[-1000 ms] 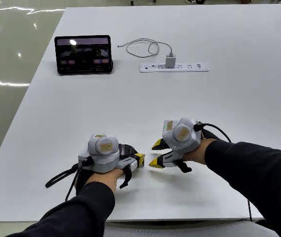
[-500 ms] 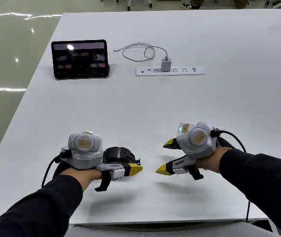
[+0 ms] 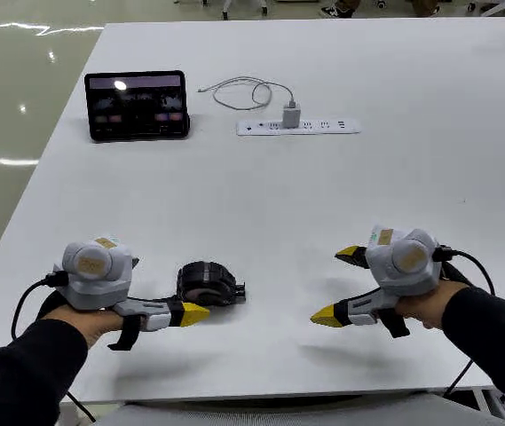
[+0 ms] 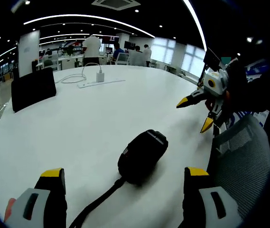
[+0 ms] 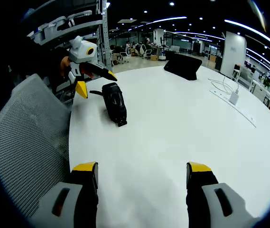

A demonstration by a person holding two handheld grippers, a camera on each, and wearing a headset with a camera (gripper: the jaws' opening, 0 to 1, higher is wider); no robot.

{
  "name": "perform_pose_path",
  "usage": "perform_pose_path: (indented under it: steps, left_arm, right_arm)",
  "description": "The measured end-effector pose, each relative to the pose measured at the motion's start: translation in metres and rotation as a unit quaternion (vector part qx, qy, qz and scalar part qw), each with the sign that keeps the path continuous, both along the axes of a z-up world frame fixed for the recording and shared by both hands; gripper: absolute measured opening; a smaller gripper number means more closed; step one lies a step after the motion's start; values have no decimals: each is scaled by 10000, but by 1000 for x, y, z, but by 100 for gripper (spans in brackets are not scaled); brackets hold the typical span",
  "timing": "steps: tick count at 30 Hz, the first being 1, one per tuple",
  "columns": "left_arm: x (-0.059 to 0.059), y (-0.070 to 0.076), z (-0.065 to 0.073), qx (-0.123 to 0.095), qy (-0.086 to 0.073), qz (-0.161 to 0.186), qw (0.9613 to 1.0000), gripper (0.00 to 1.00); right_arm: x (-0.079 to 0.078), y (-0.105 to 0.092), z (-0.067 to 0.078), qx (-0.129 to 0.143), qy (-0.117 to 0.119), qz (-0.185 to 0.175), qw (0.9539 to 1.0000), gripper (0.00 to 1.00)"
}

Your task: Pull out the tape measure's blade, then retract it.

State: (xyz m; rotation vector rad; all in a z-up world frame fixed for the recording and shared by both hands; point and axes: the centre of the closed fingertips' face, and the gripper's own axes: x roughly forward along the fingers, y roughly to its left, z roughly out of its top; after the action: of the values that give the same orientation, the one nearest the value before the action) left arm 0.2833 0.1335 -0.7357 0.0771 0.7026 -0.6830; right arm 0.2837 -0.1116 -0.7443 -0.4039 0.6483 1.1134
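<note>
Left gripper [image 4: 124, 174]: jaws wide open, holding nothing. We see the black rounded plastic tape measure [image 4: 143, 156] on the white table [image 4: 78, 118], between and just ahead of the jaw tips, its strap running back between them. The blade seems to be in, but that is hard to tell. Right gripper [image 5: 142, 167]: jaws wide open and empty, with the tape measure well ahead of them to the left.

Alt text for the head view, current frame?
A black tape measure lies on the white table, blade retracted, just ahead of the open left gripper. The open right gripper is held apart on the other side. A tablet and a power strip with a charger sit farther back.
</note>
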Motion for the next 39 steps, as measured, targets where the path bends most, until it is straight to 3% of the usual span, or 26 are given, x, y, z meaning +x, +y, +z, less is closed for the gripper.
perform_pose_path:
  steps: [4,7,9,16,18,23,25,31,32,34,37,39]
  left_arm:
    - [-6,10,5,-25,-25,-13,10000,100]
    - [-12,19,5,109,-23,9,9999,100]
    - [-13,23,9,-49,-10,154,9999,100]
    - [-24,35,5,21,48,200,9998,100]
    - [-27,34,11,-48,8,201,9998,100]
    - [-30,39,13,25,-19,140,9999,100]
    - [-30,41,14,52,-28,82,9999,100]
    - [-26,48,16,57,-86,165,9998,100]
    - [-32,46,13,42,87,41,9999,100]
    - [-30,47,14,-3,44,92,9999,100]
    - [-29,51,14,185,-36,35,9998,100]
    - [-27,52,16,177,-70,44,9998,100]
  right_arm:
    - [-2,-20,-5,-38,51,-121,9999,78]
    - [-4,-36,-3,-68,1,-228,9997,81]
    - [-6,-48,-1,-6,-20,-374,9993,83]
    - [-21,-92,-8,-101,74,-735,9972,87]
    - [-27,-105,-4,-101,26,-762,9970,90]
    - [-32,-130,12,-81,-123,-1036,9945,95]
    - [-32,-140,12,-119,-148,-1064,9941,98]
    - [-30,-150,18,-138,-211,-1161,9929,100]
    - [-30,-151,17,-187,-238,-1155,9928,100]
    - [-32,-154,16,-240,-292,-1083,9934,100]
    - [-34,-154,16,-205,-217,-1088,9936,100]
    - [-34,-153,18,-179,-225,-1100,9935,100]
